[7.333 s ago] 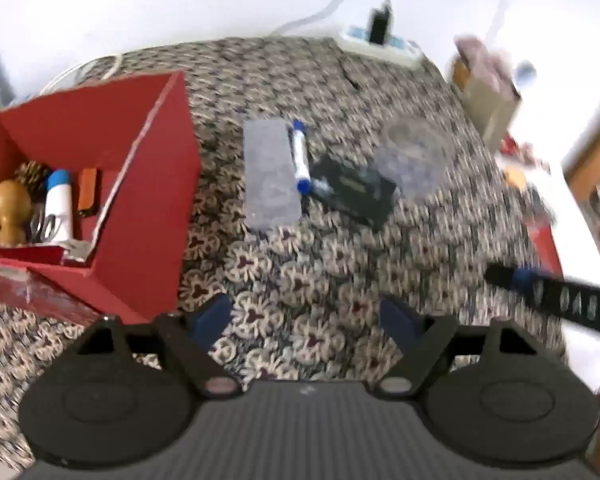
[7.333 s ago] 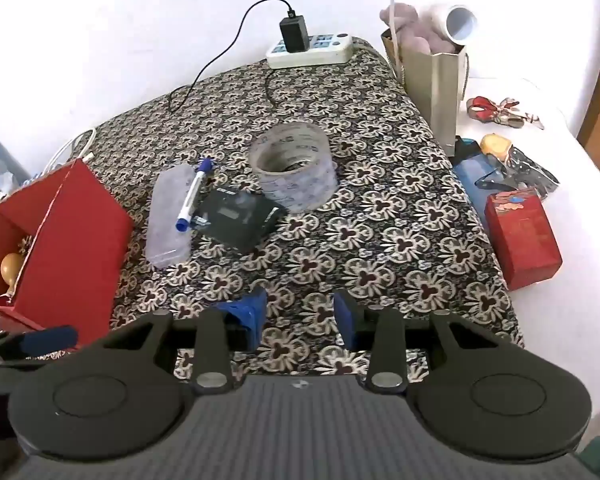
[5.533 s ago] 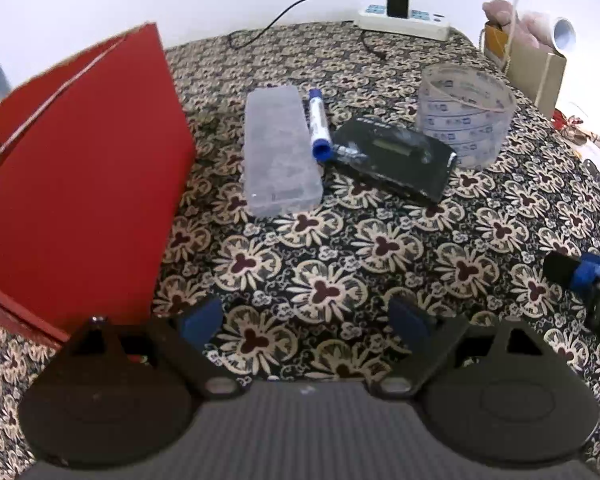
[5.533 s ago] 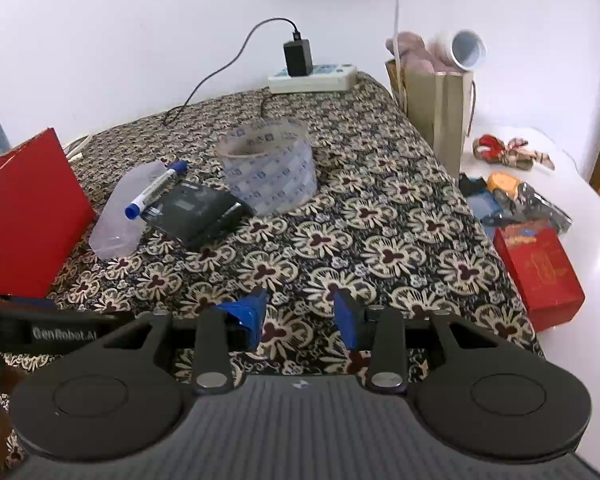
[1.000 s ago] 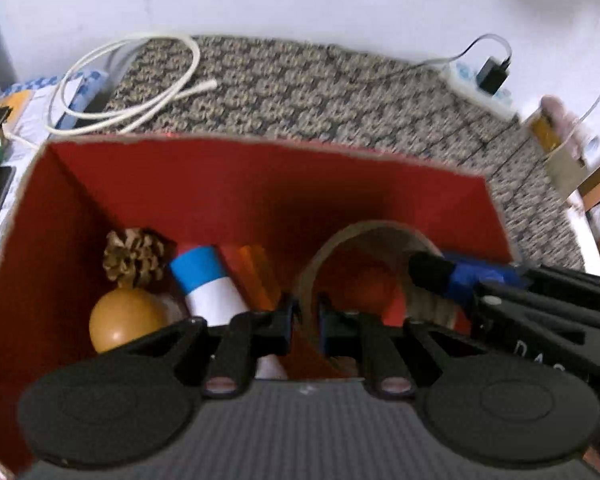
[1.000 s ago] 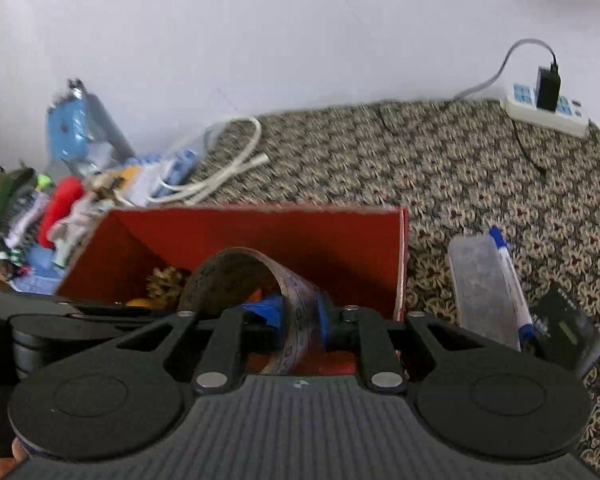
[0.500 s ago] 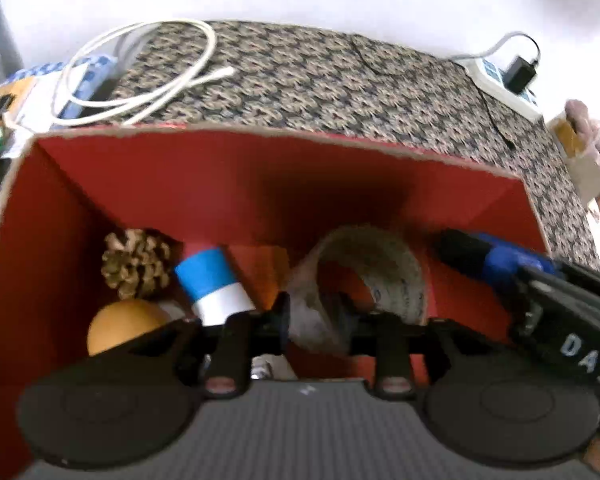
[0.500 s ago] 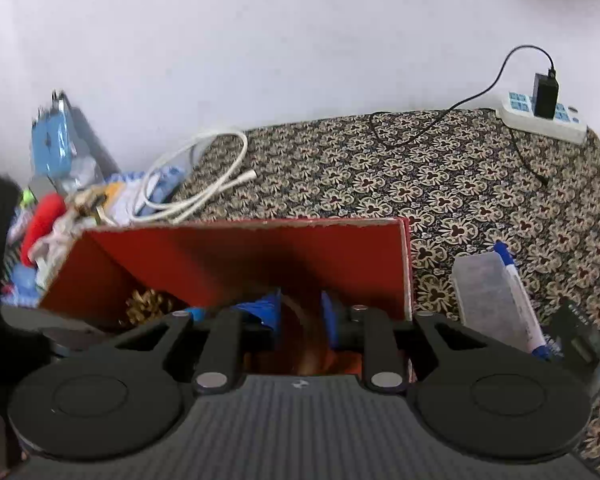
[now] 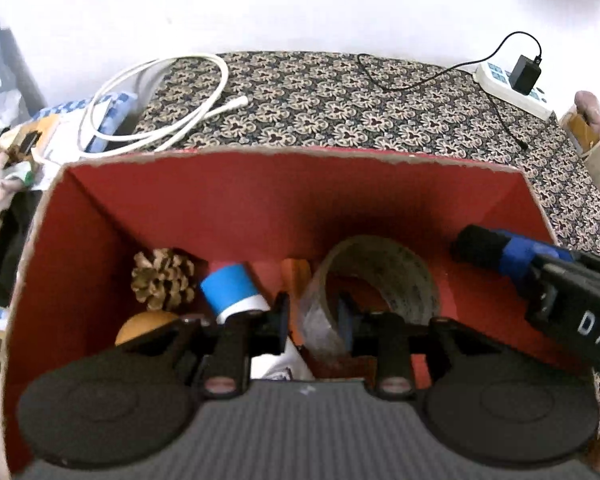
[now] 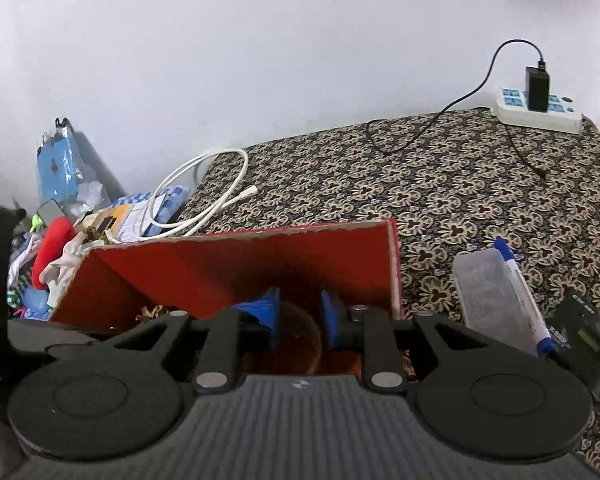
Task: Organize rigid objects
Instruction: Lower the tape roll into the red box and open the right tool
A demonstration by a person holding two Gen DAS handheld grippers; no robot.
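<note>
A clear tape roll (image 9: pixel 380 272) lies inside the red cardboard box (image 9: pixel 260 200), beside a pine cone (image 9: pixel 162 278), a blue-capped white bottle (image 9: pixel 236 292) and a wooden ball (image 9: pixel 140 326). My left gripper (image 9: pixel 313 316) is open, its jaws standing either side of the roll's near wall. My right gripper (image 10: pixel 299 316) is open just above the roll (image 10: pixel 300 340) in the box (image 10: pixel 220 268); its finger (image 9: pixel 512 254) reaches in from the right in the left wrist view.
On the patterned cloth right of the box lie a clear plastic case (image 10: pixel 492 296), a blue marker (image 10: pixel 520 292) and a black device (image 10: pixel 584 340). A white cable (image 9: pixel 160 100) and clutter lie at the left. A power strip (image 10: pixel 536 110) sits at the back.
Both grippers, shut on the tape roll a second ago, have opened. The roll has dropped into the box. The right gripper has drawn back a little.
</note>
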